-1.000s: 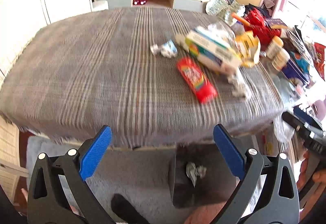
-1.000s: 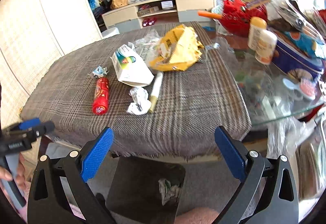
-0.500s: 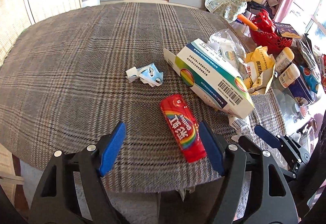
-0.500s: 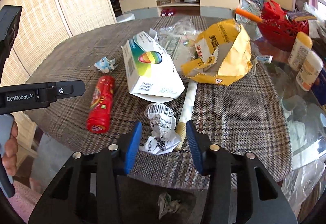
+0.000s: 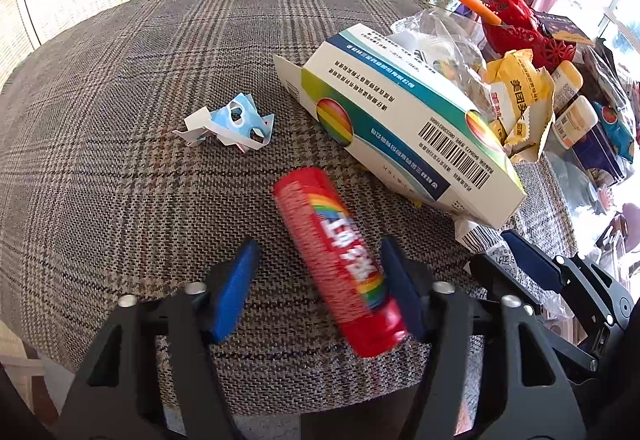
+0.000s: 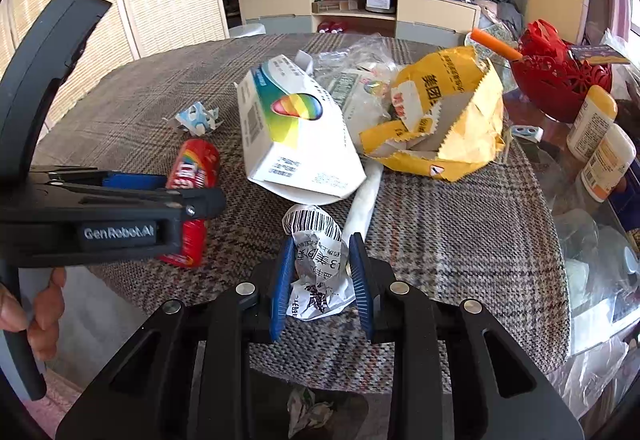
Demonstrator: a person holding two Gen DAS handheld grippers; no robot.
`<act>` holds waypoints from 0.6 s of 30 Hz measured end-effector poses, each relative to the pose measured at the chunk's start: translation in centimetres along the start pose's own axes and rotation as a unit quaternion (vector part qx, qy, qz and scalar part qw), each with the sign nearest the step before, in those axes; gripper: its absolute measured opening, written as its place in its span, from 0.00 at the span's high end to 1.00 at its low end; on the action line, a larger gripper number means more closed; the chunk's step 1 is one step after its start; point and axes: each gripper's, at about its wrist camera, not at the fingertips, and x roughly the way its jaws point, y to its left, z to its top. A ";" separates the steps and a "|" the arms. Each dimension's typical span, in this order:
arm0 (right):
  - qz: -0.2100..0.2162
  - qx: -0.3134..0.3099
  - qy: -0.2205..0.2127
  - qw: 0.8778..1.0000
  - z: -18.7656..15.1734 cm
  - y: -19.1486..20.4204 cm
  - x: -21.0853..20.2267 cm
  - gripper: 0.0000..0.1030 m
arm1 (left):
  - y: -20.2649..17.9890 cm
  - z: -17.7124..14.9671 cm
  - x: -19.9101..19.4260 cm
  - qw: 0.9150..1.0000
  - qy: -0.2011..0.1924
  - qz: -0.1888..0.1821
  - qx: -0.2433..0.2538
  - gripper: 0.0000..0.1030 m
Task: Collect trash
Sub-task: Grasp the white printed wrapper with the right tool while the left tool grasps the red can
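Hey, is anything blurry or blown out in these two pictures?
Left wrist view: the red candy tube is smeared by motion blur, and the window at right is overexposed. Right wrist view: mostly sharp, including the crumpled white receipt; fisheye bending at the edges.

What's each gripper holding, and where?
Right gripper: crumpled receipt, pinched at its sides. Left gripper: straddles red candy tube, not yet closed.

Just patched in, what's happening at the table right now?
A person is clearing trash off the plaid-covered table with two handheld grippers. The right gripper has its fingers against both sides of the crumpled receipt near the table's front edge. The left gripper is open and straddles the red candy tube, not yet clamped. The white carton, yellow paper bag and blue-and-white scrap lie untouched.
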 end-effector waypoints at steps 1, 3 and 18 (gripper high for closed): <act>-0.003 0.002 0.003 1.000 -0.1 -0.2 0.0 0.75 | 0.0 0.0 -0.1 1.000 0.001 -0.004 -0.001 0.63; 0.000 0.007 0.006 1.000 -0.3 -0.7 -0.1 0.77 | 0.2 -0.1 -0.1 1.000 0.004 -0.003 -0.001 0.65; 0.020 0.027 -0.022 0.999 -1.9 -0.3 -7.1 0.81 | -0.6 -5.6 -6.4 0.999 -0.024 -0.019 0.015 0.70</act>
